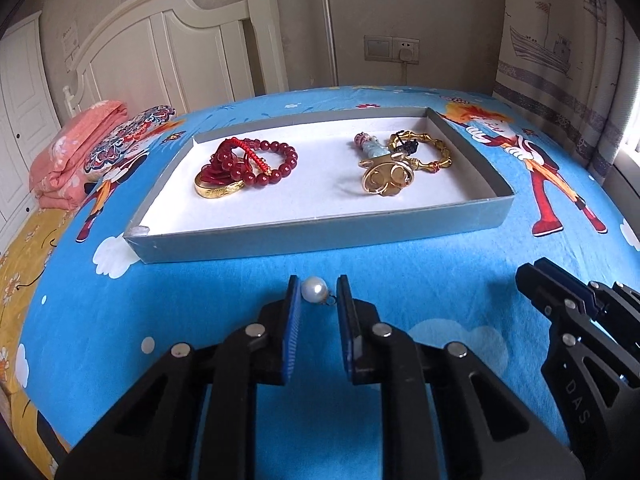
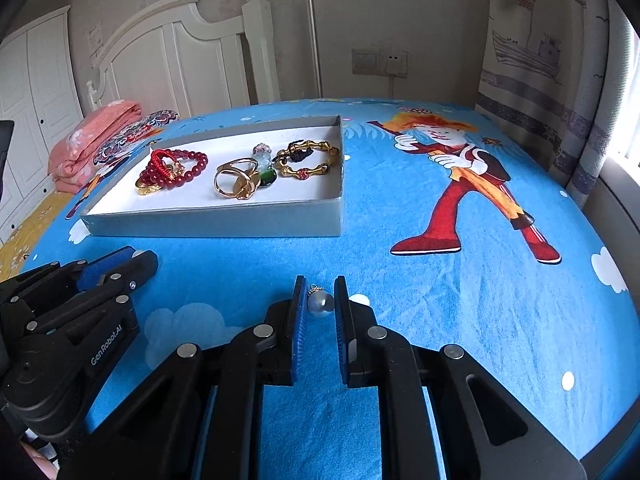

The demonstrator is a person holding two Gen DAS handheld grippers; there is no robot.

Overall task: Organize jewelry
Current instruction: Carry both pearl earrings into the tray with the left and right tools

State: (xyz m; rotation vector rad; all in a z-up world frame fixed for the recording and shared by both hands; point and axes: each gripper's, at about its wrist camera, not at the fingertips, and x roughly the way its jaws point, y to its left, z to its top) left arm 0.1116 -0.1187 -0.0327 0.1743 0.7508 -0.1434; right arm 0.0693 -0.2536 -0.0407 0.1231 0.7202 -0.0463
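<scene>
A white pearl sits between the pads of the left gripper, low over the blue sheet; the left pad touches it, the right pad meets only its small wire loop, so the jaws are narrow and closed on it; a second, greyer pearl is pinched between the narrow jaws of the right gripper, its tiny chain end pointing away from the camera. Beyond both lies a shallow grey tray with a white floor, set flat on the bed; in its left half a red bead bracelet lies tangled with red cord and a gold bangle; in its right half a gold ring ornament lies against a pale blue pendant and a gold bamboo-jointed bracelet. The sheet is printed with white clouds and a cartoon boy in red trousers; a folded pink quilt lies at the far left by the white headboard; behind are a beige wall with a socket, a wardrobe at left and a ship-printed curtain at right.
</scene>
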